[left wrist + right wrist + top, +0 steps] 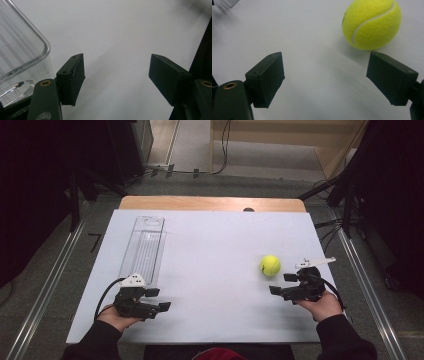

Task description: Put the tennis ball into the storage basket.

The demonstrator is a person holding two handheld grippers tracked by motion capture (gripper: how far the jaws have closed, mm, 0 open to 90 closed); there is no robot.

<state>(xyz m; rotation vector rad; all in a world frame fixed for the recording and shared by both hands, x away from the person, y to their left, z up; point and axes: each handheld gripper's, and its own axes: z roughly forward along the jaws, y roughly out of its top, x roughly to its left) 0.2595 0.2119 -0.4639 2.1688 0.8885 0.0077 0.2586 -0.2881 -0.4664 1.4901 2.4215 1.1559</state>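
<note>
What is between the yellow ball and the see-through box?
Nothing. In the high view, only bare white table stretches between the tennis ball and the clear plastic tray.

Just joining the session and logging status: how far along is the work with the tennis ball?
Nothing looks done yet: the tennis ball lies loose on the white table, and the clear tray appears empty. In hand: the right gripper sits open beside the ball, apart from it. The left gripper is open near the tray's end. Left: presumably grasping and moving the ball.
</note>
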